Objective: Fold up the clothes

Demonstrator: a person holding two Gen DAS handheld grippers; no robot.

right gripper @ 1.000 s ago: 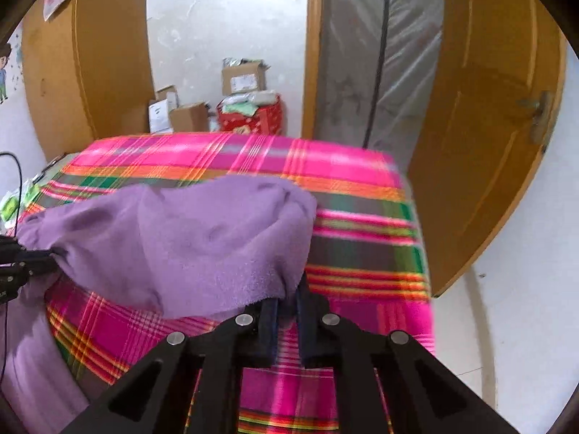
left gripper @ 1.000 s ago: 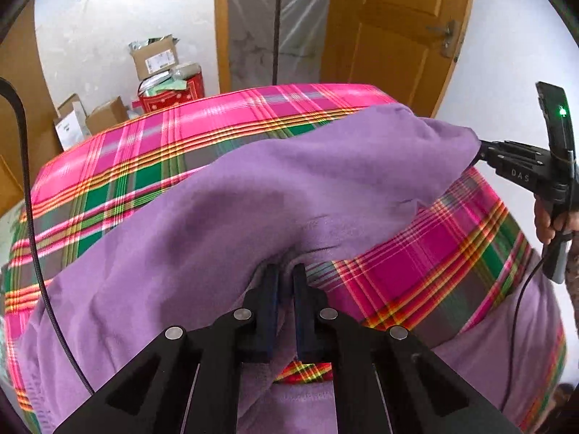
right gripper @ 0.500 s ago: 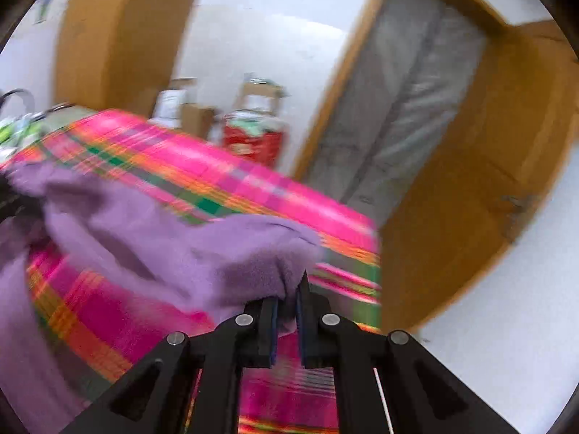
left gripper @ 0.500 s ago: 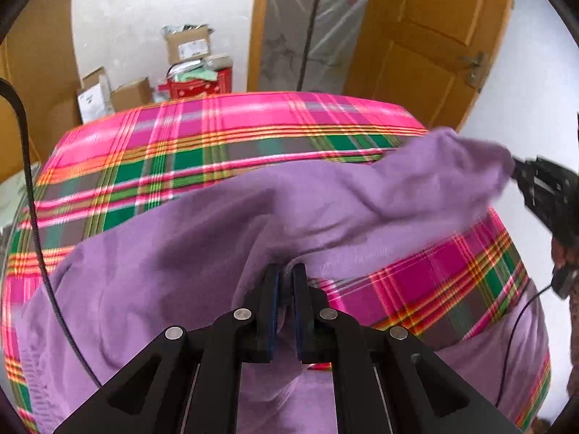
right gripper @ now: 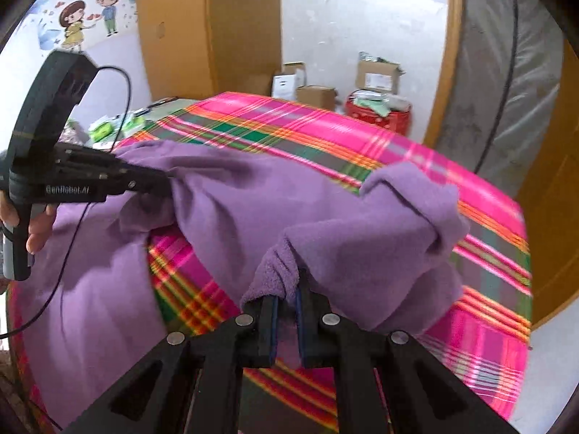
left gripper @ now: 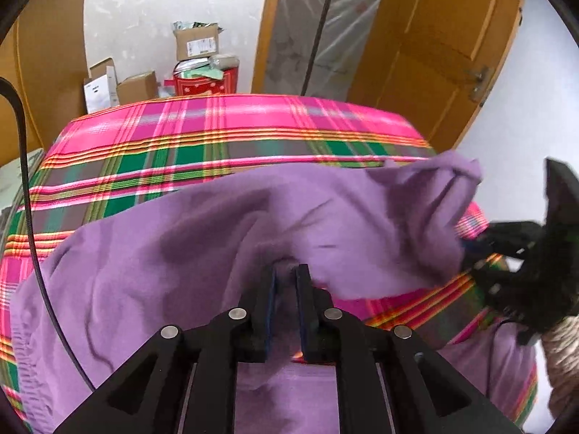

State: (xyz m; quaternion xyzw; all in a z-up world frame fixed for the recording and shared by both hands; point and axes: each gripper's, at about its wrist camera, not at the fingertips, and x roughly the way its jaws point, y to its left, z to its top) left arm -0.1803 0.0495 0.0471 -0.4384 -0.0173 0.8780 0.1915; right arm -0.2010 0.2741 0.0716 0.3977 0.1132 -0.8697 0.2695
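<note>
A purple garment (left gripper: 217,253) lies over a table with a pink and green plaid cloth (left gripper: 217,137), its near part hanging off the front edge. My left gripper (left gripper: 286,271) has a fold of it between its fingers, and the jaws are opening. From the right wrist view, the left gripper (right gripper: 164,184) still holds the purple garment (right gripper: 253,199) bunched at its tip. My right gripper (right gripper: 287,289) is shut on a fleecy edge of the garment, lifted above the plaid cloth (right gripper: 289,126). It shows as the right gripper (left gripper: 466,249) low at the right.
Cardboard boxes (left gripper: 197,41) and a red box (left gripper: 202,85) stand on the floor behind the table. A wooden door (left gripper: 434,54) is at the right, a wardrobe (right gripper: 206,29) at the left. A black cable (left gripper: 29,199) runs down the left side. A hand (right gripper: 36,231) grips the left handle.
The right gripper has swung down and nearer with its edge of the garment, baring more plaid at the far side. The gap between the left fingers looks slightly wider.
</note>
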